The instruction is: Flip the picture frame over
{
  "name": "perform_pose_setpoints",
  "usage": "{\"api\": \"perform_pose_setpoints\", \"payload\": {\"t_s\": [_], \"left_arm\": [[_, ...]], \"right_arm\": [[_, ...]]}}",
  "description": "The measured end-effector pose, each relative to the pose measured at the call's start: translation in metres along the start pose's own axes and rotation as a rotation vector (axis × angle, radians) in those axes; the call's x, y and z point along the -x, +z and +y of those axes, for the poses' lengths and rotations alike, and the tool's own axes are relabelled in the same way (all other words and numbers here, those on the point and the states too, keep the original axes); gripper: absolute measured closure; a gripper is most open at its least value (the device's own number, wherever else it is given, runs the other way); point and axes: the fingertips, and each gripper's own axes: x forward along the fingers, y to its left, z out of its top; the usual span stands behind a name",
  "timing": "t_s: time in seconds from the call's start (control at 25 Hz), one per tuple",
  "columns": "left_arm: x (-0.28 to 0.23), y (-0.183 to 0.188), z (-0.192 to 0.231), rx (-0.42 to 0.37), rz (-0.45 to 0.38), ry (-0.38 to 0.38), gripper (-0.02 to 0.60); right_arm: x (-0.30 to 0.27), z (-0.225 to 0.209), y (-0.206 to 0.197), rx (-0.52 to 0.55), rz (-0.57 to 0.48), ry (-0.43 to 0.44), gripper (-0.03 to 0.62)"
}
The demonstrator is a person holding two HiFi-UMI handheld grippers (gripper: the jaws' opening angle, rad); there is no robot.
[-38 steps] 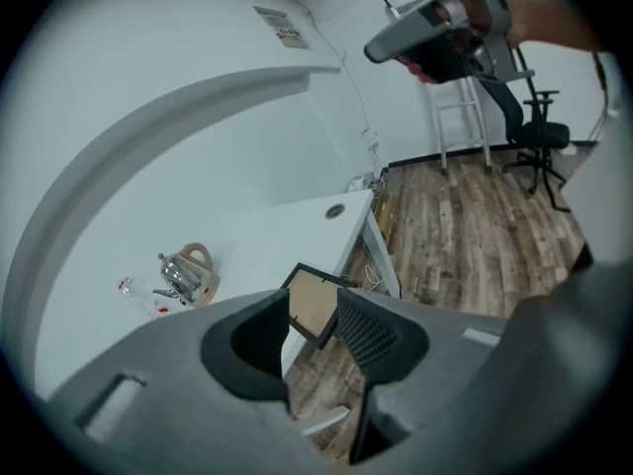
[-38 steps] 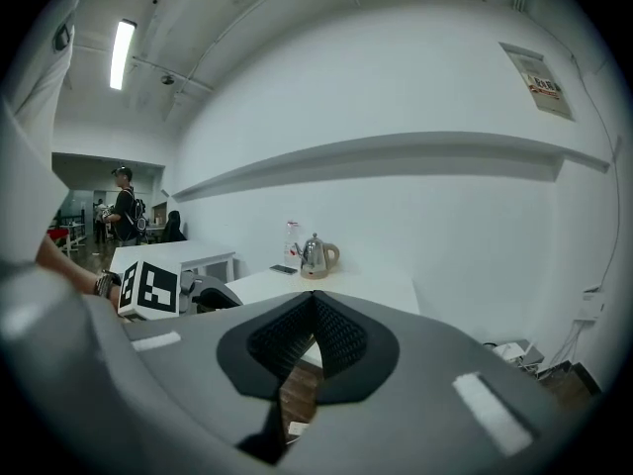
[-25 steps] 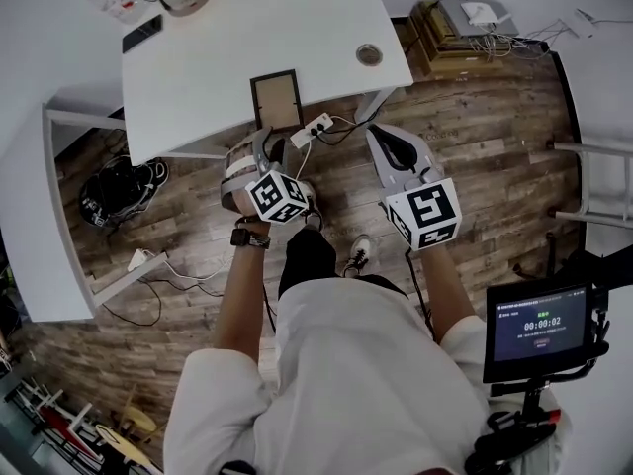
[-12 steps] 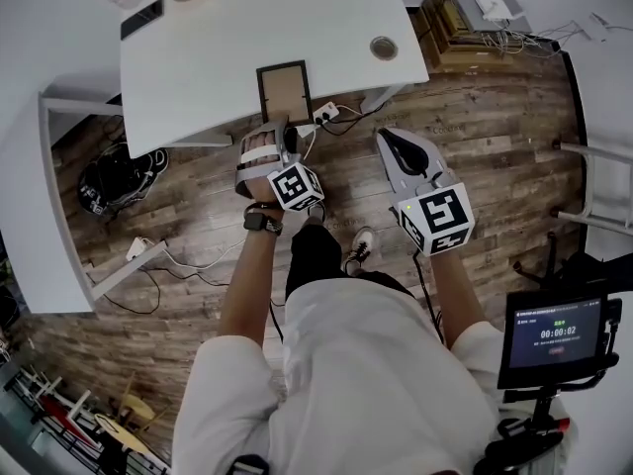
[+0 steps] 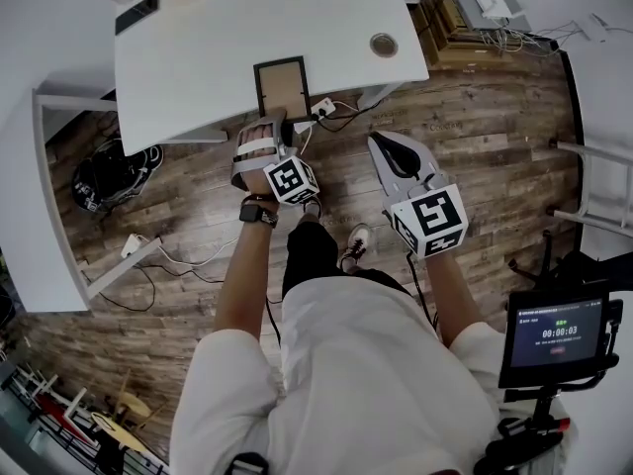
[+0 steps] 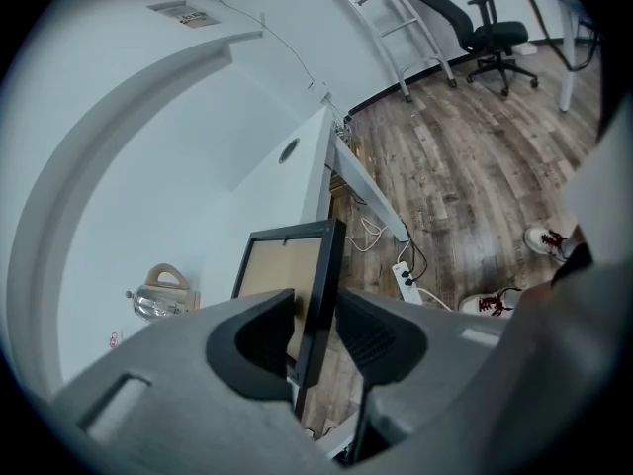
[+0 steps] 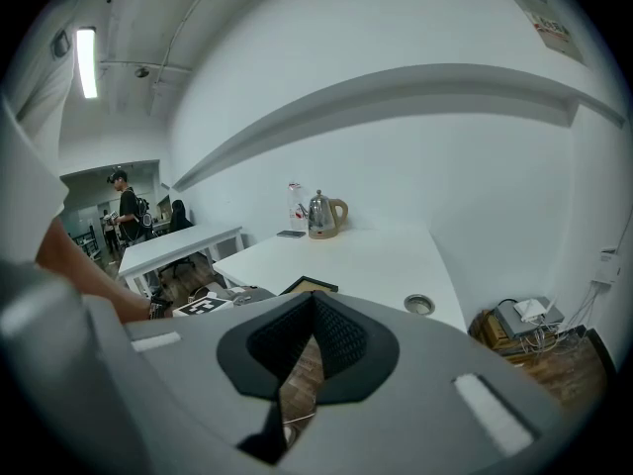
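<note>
You are at the grasping step: your left gripper [image 6: 315, 311] has its two fingers apart and straddling one black edge of the black-bordered rectangular picture frame [image 5: 282, 87], one finger over the brown panel that faces up, the other beyond the border; nothing is clamped yet. The frame lies flat at the near edge of the white table [image 5: 218, 57], at 12 o'clock from that gripper. Your right gripper [image 7: 312, 303] hangs over the floor at 3 o'clock from the left one, fingers pressed together on nothing. Next, I judge, you need to close on the border, lift that edge clear and roll your wrist so the brown side goes down. The tabletop is smooth and mostly bare; a round metal cable grommet [image 5: 384, 46] sits at 2 o'clock from the frame and a steel kettle with a tan handle [image 7: 324, 216] at 11 o'clock; below, wood-plank flooring [image 5: 475, 156] carries a white power strip [image 5: 318, 108].
</note>
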Motion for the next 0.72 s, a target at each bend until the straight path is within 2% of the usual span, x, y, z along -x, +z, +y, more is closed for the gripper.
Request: {"api": "perform_pose_setpoints", "payload": {"t_s": [0.2, 0.36, 0.52, 0.72], "left_arm": [[0.006, 0.007, 0.006, 0.043, -0.035, 0.004, 0.464], [0.018, 0.018, 0.023, 0.145, -0.085, 0.030, 0.485], [0.032, 0.030, 0.041, 0.312, -0.158, 0.023, 0.495], [0.049, 0.027, 0.070, 0.630, -0.254, -0.015, 0.499]], "right_arm": [[-0.002, 0.002, 0.005, 0.003, -0.005, 0.007, 0.591], [-0.001, 0.003, 0.015, 0.004, -0.021, 0.009, 0.591], [0.000, 0.003, 0.023, 0.006, -0.037, 0.013, 0.592], [-0.007, 0.011, 0.038, 0.014, -0.058, 0.024, 0.591]]}}
